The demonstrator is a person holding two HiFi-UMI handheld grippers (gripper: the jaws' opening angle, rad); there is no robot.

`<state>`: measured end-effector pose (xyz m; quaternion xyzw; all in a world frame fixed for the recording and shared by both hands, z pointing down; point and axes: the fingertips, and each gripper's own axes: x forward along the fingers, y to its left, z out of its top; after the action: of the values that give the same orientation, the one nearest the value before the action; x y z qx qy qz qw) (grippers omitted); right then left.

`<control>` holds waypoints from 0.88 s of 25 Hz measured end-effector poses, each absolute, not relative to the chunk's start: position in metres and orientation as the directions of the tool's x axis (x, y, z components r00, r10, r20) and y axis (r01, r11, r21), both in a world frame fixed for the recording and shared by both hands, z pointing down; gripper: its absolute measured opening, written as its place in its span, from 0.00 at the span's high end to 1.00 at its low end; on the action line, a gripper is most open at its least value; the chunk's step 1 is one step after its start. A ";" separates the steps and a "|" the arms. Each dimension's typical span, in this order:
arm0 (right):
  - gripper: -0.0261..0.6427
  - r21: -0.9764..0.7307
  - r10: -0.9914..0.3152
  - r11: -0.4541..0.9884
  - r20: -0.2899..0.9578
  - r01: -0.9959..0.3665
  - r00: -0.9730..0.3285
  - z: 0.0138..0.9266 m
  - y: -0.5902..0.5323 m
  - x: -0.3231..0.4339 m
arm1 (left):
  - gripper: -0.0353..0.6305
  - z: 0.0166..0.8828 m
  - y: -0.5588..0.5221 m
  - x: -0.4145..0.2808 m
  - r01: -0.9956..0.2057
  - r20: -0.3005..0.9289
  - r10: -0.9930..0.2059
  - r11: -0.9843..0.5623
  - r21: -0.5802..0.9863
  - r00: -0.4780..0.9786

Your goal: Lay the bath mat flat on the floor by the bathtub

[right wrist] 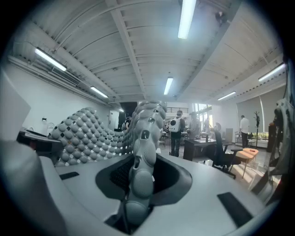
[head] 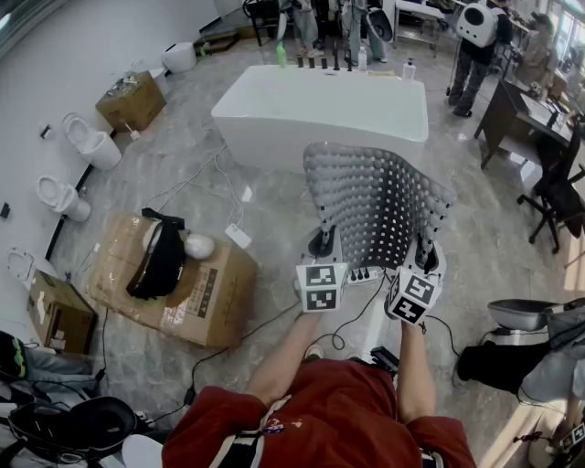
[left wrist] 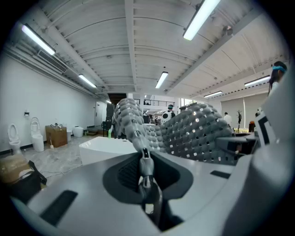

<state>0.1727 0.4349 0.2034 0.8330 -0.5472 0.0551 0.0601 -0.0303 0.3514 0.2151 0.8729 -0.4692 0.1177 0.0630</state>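
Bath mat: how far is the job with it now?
Done: the left hand-held gripper and the right hand-held gripper are shut on the mat at its near edge. In hand: it is held up, curved, off the floor before the bathtub. Left: laying it flat there.

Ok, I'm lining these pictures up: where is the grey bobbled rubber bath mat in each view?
Head view: the grey bobbled bath mat stands centre-right.
Left gripper view: the mat, centre to right, above the jaws.
Right gripper view: the mat, left to centre, above the jaws.
Shared landmark: person with white backpack.
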 end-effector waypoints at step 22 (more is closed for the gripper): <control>0.82 0.007 -0.923 -0.356 0.155 -0.935 0.352 0.210 0.447 0.210 | 0.86 0.218 0.371 0.008 -0.849 0.272 -0.823 -0.527 -0.038 0.499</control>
<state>0.2098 0.4475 0.2104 0.8210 -0.5657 0.0622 0.0469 0.0078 0.3706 0.2175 0.8641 -0.4838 0.1290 0.0504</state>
